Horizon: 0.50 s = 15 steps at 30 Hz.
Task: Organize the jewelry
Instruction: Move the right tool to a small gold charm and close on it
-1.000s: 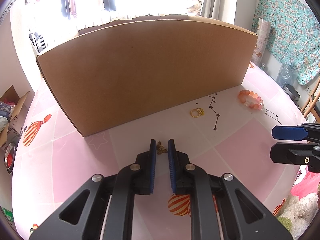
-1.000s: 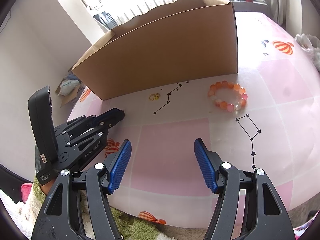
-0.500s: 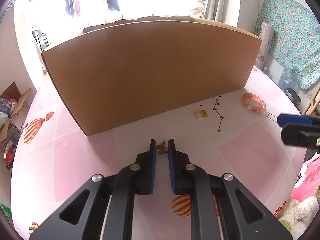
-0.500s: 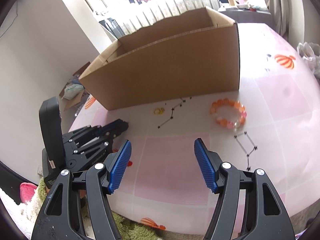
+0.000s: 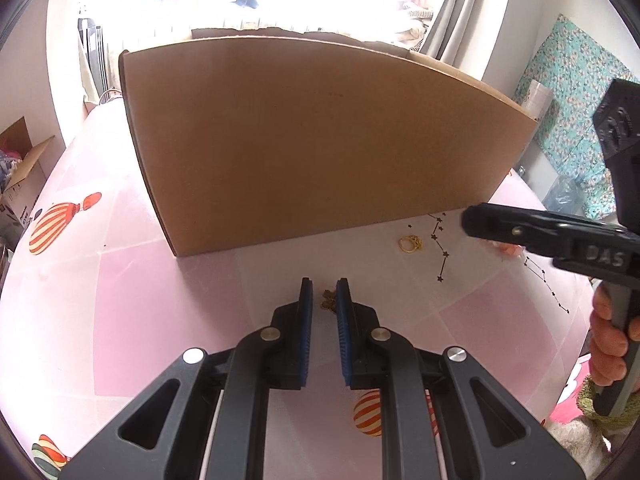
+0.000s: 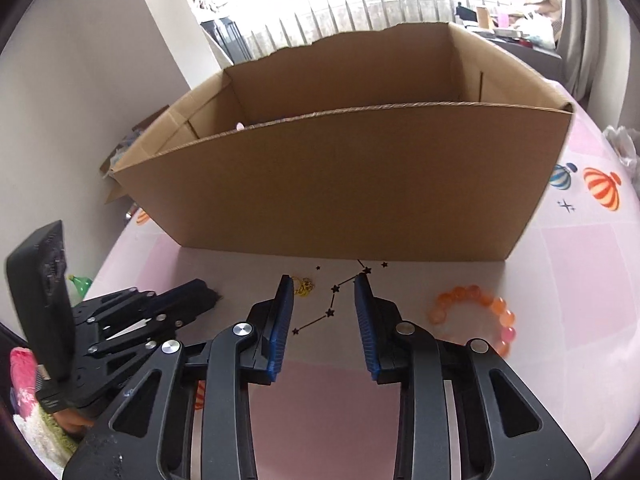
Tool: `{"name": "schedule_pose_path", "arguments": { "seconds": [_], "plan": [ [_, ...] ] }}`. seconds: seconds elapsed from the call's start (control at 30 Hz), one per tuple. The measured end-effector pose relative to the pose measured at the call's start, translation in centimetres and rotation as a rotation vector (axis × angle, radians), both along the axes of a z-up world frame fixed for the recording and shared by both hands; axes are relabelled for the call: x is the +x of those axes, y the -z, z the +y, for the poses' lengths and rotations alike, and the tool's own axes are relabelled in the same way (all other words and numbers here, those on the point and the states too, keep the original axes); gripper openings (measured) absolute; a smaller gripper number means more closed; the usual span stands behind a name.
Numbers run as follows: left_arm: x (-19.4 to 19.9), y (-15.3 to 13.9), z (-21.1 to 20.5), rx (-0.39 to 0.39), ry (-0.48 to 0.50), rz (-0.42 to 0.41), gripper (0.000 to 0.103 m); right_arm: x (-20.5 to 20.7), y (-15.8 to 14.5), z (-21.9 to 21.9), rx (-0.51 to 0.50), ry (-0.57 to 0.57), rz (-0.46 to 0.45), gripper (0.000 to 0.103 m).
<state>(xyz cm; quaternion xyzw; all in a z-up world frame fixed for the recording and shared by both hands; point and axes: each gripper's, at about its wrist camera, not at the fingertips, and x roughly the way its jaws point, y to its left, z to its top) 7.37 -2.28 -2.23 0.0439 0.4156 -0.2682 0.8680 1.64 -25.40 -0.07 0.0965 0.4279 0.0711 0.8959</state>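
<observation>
The left gripper (image 5: 324, 294), black with blue pads, stood nearly closed just as it had a second before, the small bronze-coloured metal charm (image 5: 329, 300) lying between its fingertips on the pink patterned tablecloth (image 5: 160, 300); whether the pads actually pressed on the charm I cannot tell; the right gripper (image 6: 323, 286), which a second earlier had gaped wide over bare cloth near the table edge, had come forward toward the large open brown cardboard box (image 6: 352, 184) and its jaws were closing, with nothing between them but the printed black star constellation (image 6: 334, 300); the small gold ring with its cluster (image 6: 303, 286) lay just outside the tip of its left finger, in front of the box wall; the orange and pink beaded bracelet (image 6: 476, 312), formerly ahead and to the right, now lay close beside its right finger, partly hidden by it; in the left wrist view the right gripper's black body had swung in over the bracelet, covering most of it, with a hand (image 5: 608, 336) on its handle.
</observation>
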Motion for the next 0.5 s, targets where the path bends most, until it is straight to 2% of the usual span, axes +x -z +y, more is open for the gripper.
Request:
{"name": "schedule_pose_path", "arguments": {
  "seconds": [0.23, 0.3, 0.5],
  "plan": [
    [0.2, -0.3, -0.5, 0.005, 0.004, -0.002, 0.012, 2.2, 1.1, 1.5, -0.041, -0.026, 0.033, 0.026],
    [-0.9, -0.1, -0.1, 0.005, 0.001, -0.003, 0.012, 2.4, 1.2, 1.9, -0.055, -0.037, 0.031, 0.026],
    [-1.1, -0.2, 0.2, -0.014, -0.004, 0.006, 0.012, 2.4, 1.7, 2.8, -0.132, -0.053, 0.047, 0.019]
  ]
}}
